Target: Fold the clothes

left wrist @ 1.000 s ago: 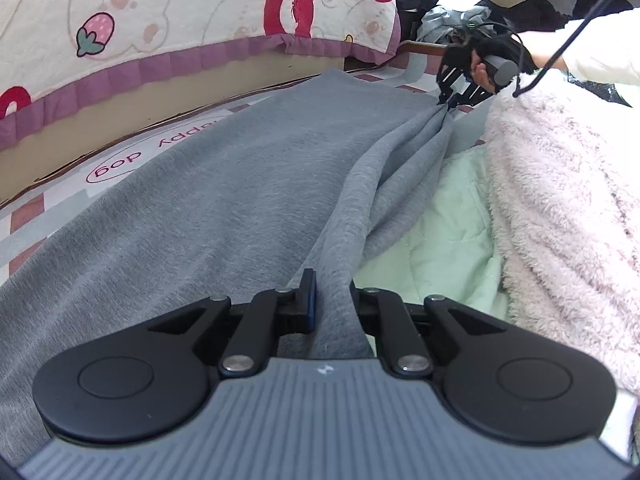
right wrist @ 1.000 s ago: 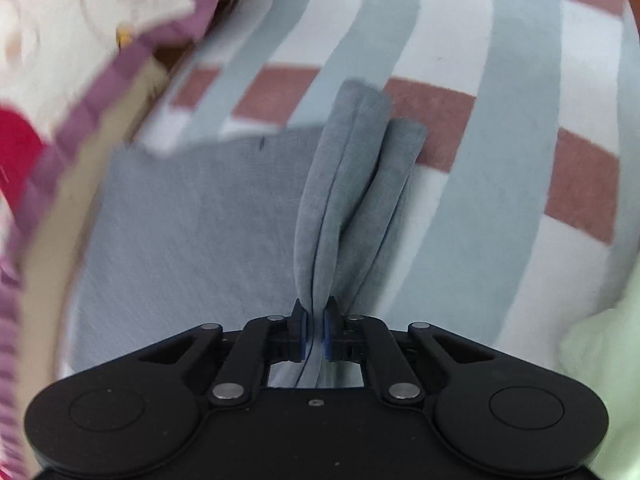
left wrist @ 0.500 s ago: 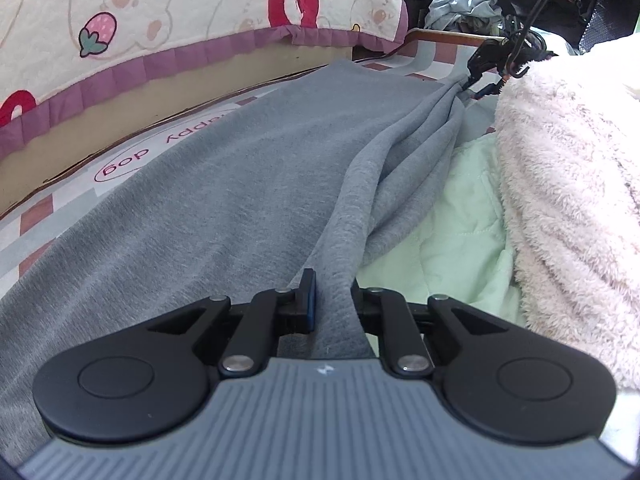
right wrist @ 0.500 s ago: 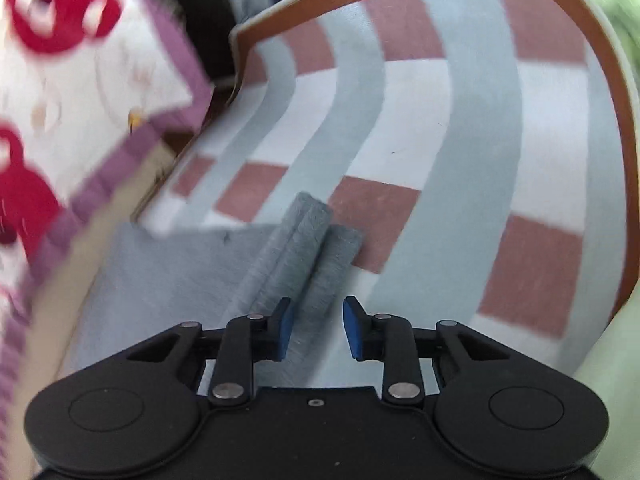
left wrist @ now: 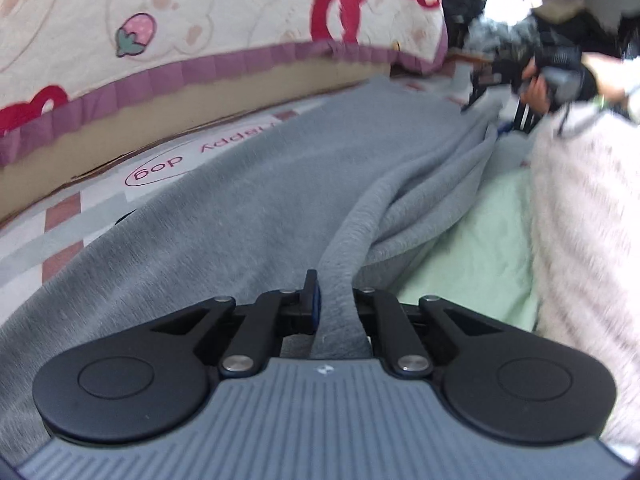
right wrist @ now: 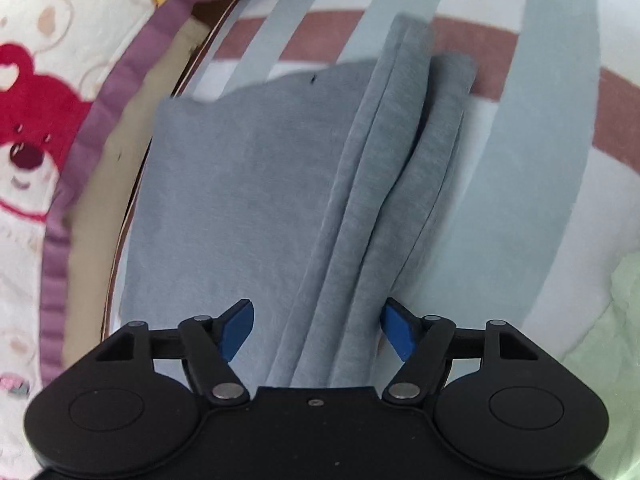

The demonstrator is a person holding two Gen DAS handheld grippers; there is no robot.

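One soft grey fleece garment [left wrist: 260, 200] stretches lengthwise away from the left gripper [left wrist: 336, 300], whose jaws are closing, clenched on a bunched ridge, while only the right wrist view shows its pleated far end lying loose between the right gripper's [right wrist: 318, 326] opening blue pads [right wrist: 236, 326].

Your left gripper [left wrist: 334, 300] points down at a slant, its jaws closing on a ridge of the grey garment [left wrist: 248, 200] pinched between the pads. Your right gripper [right wrist: 316, 330] tips more steeply down, jaws opening wide with the folds lying loose between them. Your right hand [left wrist: 540, 90] looks wrapped around its handle, though blurred.
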